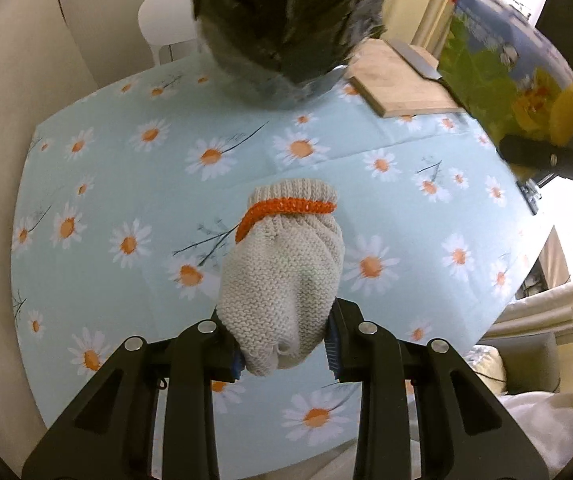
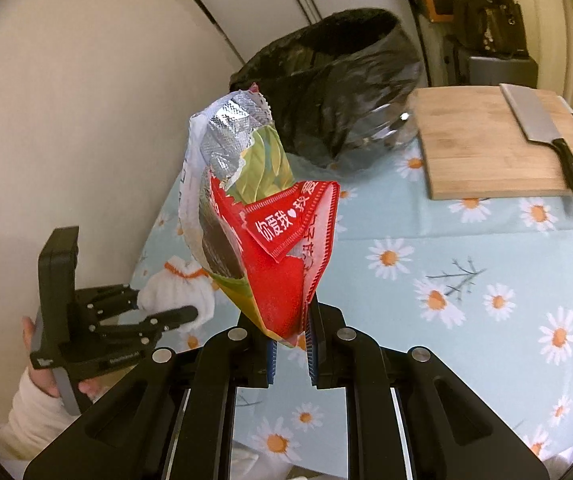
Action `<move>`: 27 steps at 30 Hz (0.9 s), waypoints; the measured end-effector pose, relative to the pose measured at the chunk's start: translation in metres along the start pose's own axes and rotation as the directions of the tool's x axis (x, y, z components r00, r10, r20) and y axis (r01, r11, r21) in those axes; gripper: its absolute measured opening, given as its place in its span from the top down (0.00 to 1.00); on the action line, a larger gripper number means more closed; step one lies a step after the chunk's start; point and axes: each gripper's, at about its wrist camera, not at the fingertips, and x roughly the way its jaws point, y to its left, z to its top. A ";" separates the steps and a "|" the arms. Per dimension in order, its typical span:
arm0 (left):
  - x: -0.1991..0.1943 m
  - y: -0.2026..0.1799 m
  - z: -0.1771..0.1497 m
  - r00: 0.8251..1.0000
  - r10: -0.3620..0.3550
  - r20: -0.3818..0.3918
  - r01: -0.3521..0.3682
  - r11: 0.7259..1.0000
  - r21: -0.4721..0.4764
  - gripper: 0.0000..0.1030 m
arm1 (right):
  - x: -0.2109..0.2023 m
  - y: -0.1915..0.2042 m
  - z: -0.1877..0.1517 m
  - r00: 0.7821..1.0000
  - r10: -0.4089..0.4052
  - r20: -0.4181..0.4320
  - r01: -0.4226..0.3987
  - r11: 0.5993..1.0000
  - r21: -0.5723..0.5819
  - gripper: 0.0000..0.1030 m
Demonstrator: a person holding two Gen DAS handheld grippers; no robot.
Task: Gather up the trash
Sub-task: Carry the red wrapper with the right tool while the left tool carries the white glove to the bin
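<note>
My left gripper is shut on a cream knitted glove with an orange cuff band, held above the daisy tablecloth. My right gripper is shut on a torn red and green snack wrapper with a foil lining, held upright in the air. The wrapper also shows at the right of the left wrist view. A black trash bag stands open at the far side of the table, beyond both grippers; it also shows in the right wrist view. The left gripper with the glove shows at lower left of the right wrist view.
A wooden cutting board with a cleaver lies at the far right of the table, next to the bag. A white chair stands behind the table. A cream wall runs along the left side.
</note>
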 end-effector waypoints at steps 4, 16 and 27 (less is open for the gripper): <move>-0.007 -0.021 0.018 1.000 0.007 0.015 -0.008 1.000 0.019 0.69 | -0.017 -0.009 -0.002 1.000 0.004 0.024 -0.004 1.000 0.011 0.89; -0.034 -0.048 0.072 0.998 -0.035 0.053 0.030 0.996 0.088 0.69 | -0.061 -0.013 0.015 0.994 0.022 0.105 -0.020 1.000 -0.019 0.89; -0.043 -0.047 0.142 0.987 -0.080 0.141 0.057 0.986 0.155 0.69 | -0.074 -0.018 0.091 0.987 0.007 0.159 0.002 0.998 -0.062 0.89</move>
